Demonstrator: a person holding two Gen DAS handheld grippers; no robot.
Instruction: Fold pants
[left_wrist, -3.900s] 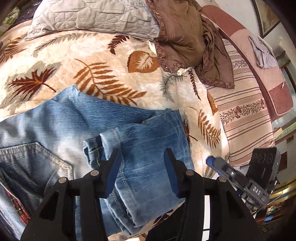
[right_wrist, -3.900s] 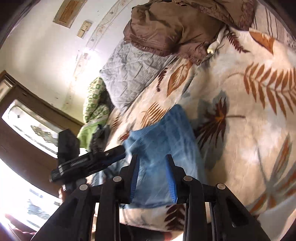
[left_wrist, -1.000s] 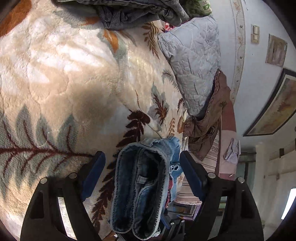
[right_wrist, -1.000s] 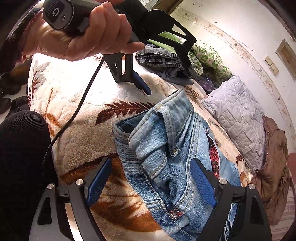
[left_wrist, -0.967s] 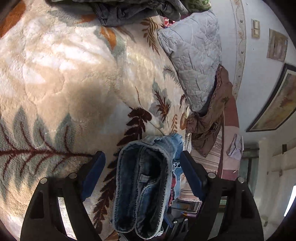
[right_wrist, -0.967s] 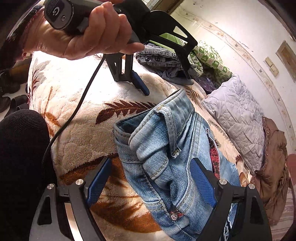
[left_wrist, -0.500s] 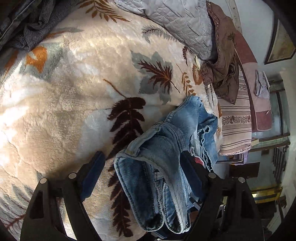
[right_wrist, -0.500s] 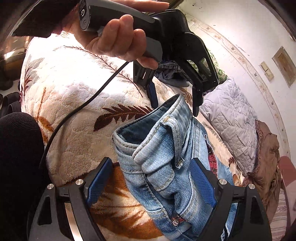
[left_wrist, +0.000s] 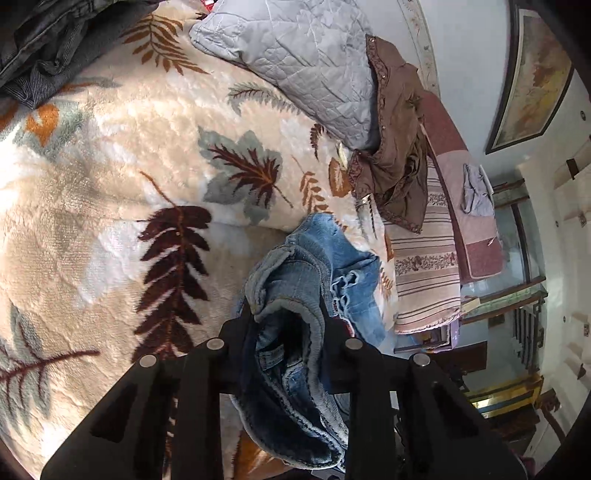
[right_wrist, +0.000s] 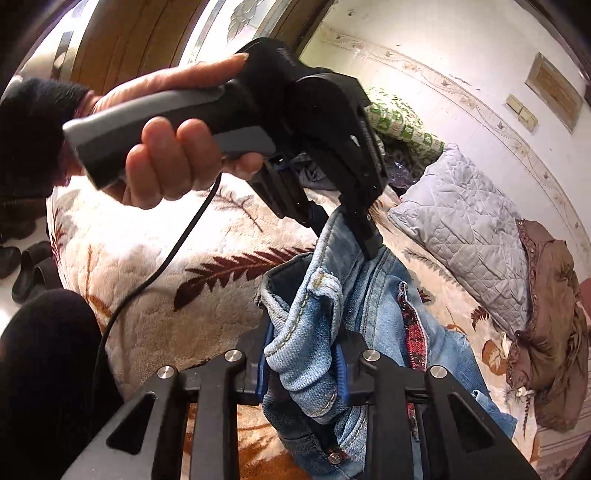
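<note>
My left claw (left_wrist: 286, 321) is clamped on a bunched waistband end of the jeans (left_wrist: 325, 266); denim fills the gap between its fingers. My right claw (right_wrist: 304, 365) is clamped on another thick fold of the same waistband, the blue pads pressed against the cloth on both sides. In the right wrist view my left hand (right_wrist: 162, 147) grips the handle of the left claw, whose tips bite the jeans just above the fold my right claw holds. A black cable (right_wrist: 162, 266) hangs from that handle.

The jeans lie in a folded bundle on the leaf-patterned blanket (left_wrist: 110, 184), the held end lifted off it, the rest trailing away toward the brown garment (left_wrist: 395, 158). Some red patterned cloth (right_wrist: 413, 332) shows inside the jeans, possibly a lining; I cannot tell for certain.

Beyond the jeans, a grey quilted pillow (left_wrist: 303, 62) rests on the blanket, touching the brown garment. Dark clothes (left_wrist: 48, 48) are heaped on the blanket well apart from the jeans. A striped cover (left_wrist: 424, 258) lies just beside the jeans, past the blanket's edge.
</note>
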